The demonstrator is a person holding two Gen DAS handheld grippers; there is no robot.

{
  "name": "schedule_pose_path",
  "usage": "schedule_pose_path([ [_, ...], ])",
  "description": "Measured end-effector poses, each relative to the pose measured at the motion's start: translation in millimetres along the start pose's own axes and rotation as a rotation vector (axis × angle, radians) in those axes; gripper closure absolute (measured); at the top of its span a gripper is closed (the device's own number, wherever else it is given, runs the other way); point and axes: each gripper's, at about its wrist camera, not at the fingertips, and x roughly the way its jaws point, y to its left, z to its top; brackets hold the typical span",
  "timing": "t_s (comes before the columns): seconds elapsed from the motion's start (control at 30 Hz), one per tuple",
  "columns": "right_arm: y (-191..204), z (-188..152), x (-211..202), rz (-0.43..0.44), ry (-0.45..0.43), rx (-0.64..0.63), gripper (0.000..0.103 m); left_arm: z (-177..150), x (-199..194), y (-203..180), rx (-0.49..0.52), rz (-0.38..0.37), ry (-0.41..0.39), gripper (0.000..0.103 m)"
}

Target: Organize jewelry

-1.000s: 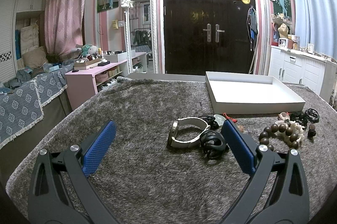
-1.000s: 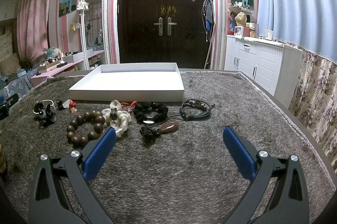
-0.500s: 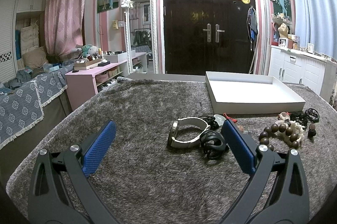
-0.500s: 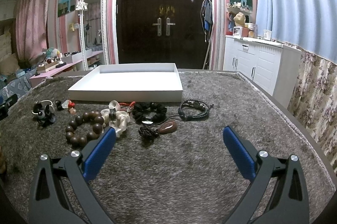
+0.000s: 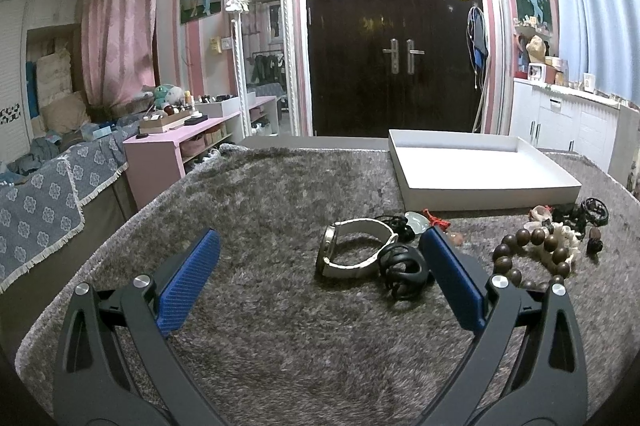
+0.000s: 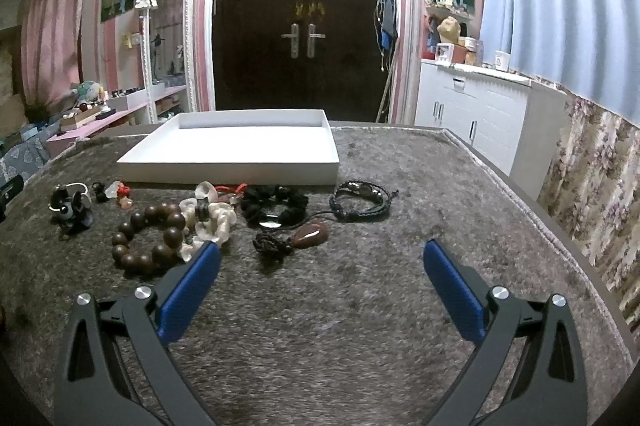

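Left gripper: blue fingers spread wide, holding nothing, hovering low over the shaggy grey table. Just beyond the right finger tip, a black ring-shaped piece, touching a watch with a pale strap standing on its edge. Further right, a bracelet of dark wooden beads beside a cluster of white pieces. Behind all this, a shallow white tray, nothing in it, with small red and clear trinkets close against its near wall.

Right gripper: fingers likewise far apart, gripping nothing, above bare table. Just past the left finger tip, the dark wooden beads and a white chunky bracelet touching them. Ahead between the fingers, a brown oval pendant on a knotted black cord; behind it a black beaded bracelet; to the right of that a black braided leather bracelet. Far left, the watch and black ring piece. All jewelry on the table in a loose row just in front of the white tray, none inside it.

Beyond the table: dark double door, white cabinets to the right, tall mirror and pink shelf to the left.
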Motion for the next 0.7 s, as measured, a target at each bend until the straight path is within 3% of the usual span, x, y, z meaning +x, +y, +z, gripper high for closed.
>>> schedule_pose_path([
  [0.23, -5.4, 4.0, 11.8, 0.053, 0.064, 0.024, 0.002, 3.8, 5.8, -18.1, 0.080, 0.016, 0.032, 0.003],
  [0.37, -5.7, 10.1, 28.5, 0.070, 0.125, 0.020, 0.002, 12.8, 11.4, -30.9, 0.069, -0.058, 0.083, 0.003],
  [0.5, -3.1, 15.3, 44.8, 0.089, 0.167, 0.001, 0.003, 17.2, 26.6, -39.1, 0.029, -0.079, 0.144, 0.003],
  [0.7, 9.3, 18.9, 73.1, 0.160, 0.264, 0.009, 0.042, 9.0, 55.4, -47.4, 0.023, -0.105, 0.242, 0.003],
])
